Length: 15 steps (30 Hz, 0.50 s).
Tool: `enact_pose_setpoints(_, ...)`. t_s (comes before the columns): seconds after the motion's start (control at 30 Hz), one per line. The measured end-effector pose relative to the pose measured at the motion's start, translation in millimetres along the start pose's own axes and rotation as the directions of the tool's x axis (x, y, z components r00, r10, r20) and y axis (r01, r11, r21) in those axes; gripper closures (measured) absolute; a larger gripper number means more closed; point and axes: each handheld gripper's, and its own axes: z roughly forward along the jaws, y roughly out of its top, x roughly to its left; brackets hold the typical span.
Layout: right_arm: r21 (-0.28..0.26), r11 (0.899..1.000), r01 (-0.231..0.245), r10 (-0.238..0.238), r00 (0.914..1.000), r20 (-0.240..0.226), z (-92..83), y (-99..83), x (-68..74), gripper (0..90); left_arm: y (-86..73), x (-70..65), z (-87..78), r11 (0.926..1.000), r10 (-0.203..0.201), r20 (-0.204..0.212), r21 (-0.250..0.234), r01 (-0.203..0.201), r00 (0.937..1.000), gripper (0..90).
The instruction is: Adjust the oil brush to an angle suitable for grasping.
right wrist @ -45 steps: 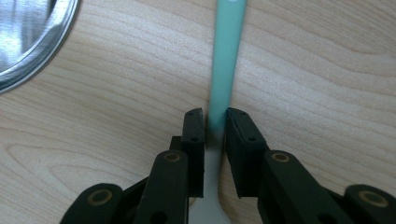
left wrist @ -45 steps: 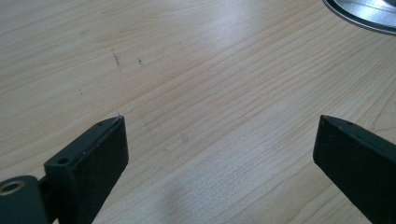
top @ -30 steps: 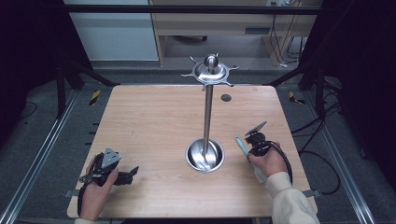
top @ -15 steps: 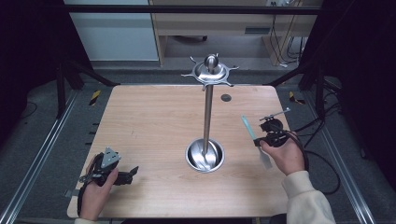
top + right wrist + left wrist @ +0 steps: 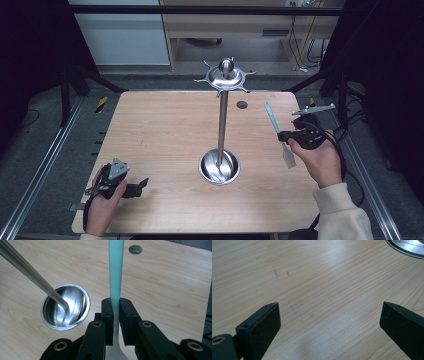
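A steel stand rises from a round bowl-shaped base at the table's middle, with a ring of hooks at its top. My right gripper is lifted at the right of the table, shut on a spatula with a teal handle and a pale blade. In the right gripper view the handle runs up between the closed jaws, with the base to the left. My left gripper rests low at the front left corner, open, with bare wood between its fingers.
The wooden table has a small round hole at the back, right of the stand. Black frame bars and rails run along both sides. A cable trails from the right gripper off the table's right edge.
My right gripper has risen from the table and moved back and to the right with the spatula, whose handle now points away. The left gripper has stayed still.
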Motion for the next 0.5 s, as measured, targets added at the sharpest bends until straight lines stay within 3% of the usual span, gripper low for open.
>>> enact_pose_setpoints(0.33,-0.13,0.991,0.01,-0.014,0.9995,-0.027,-33.3,2.1,4.2,82.4,-0.4,0.0,-1.4,1.0,0.0,-0.003,0.003,0.0,1.0,2.9)
enact_pose_setpoints(0.5,-0.162,0.987,0.018,-0.023,0.9994,-0.027,-43.1,1.8,7.9,82.4,-0.4,0.2,-0.1,1.0,-0.001,-0.001,0.003,0.001,1.0,2.9)
